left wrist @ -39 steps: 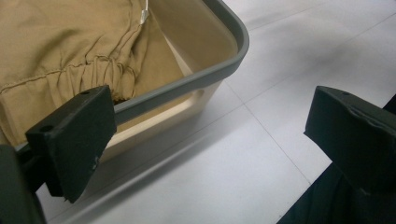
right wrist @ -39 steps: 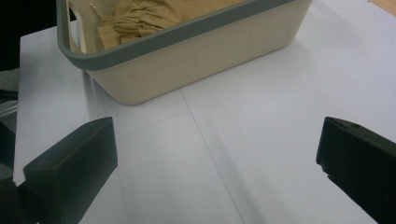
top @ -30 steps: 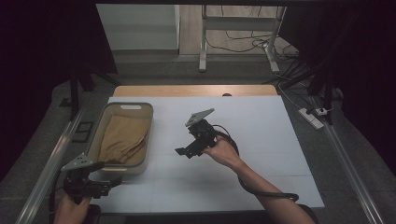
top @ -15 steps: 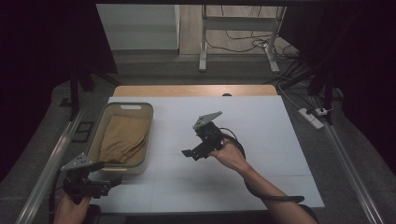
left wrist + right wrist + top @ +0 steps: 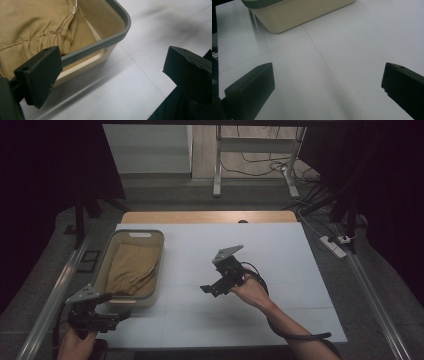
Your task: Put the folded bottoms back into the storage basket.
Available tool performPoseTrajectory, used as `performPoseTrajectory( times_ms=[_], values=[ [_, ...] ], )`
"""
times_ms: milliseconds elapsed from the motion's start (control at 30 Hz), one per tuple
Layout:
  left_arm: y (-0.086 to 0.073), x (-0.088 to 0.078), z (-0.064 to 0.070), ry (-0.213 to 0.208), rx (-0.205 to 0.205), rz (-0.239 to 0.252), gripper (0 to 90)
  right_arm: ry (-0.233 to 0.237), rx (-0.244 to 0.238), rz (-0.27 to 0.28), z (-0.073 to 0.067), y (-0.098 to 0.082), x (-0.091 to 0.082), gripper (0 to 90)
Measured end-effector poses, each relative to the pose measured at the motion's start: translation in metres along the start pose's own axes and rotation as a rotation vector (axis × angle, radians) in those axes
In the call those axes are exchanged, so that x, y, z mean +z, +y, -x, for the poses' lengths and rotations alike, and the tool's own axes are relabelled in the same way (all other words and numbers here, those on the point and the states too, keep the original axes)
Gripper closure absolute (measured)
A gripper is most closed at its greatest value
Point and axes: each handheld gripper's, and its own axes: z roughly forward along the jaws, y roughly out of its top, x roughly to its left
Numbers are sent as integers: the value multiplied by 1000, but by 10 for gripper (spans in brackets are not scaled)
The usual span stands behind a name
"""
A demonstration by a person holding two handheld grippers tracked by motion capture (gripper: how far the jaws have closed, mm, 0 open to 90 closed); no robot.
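The cream basket (image 5: pixel 103 265) sits on the left part of the white table (image 5: pixel 280 250), long axis running away from the person, with tan cloth (image 5: pixel 131 268) folded inside. The left gripper (image 5: pixel 100 312) hovers at its near corner, jaws spread wide; the right gripper (image 5: pixel 214 288), mid-table, points toward the basket, jaws likewise apart and empty

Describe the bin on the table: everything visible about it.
The bin is a rectangular, cream tub, apparently plastic, with a grey rim, rounded corners and a handle cutout in its near end wall. It stands upright on the left part of the white table, open-topped. A folded tan cloth with a gathered elastic edge lies inside. The left gripper hovers by its near end, fingers open.
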Motion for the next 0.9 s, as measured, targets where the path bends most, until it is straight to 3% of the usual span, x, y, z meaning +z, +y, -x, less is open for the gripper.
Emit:
performPoseTrajectory(
  times_ms=[500, 733, 900],
  values=[
    [0, 0, 0, -1, -1, 5, 28, -14, 15, -2, -2, -16, -13, 0],
    [0, 0, 0, -1, -2, 5, 29, -69, -8, -24, -2, -26, -20, 0],
    [0, 0, 0, 0, 2, 4, 29, -72, 12, -5, -3, -32, -28, 0]
  ],
)
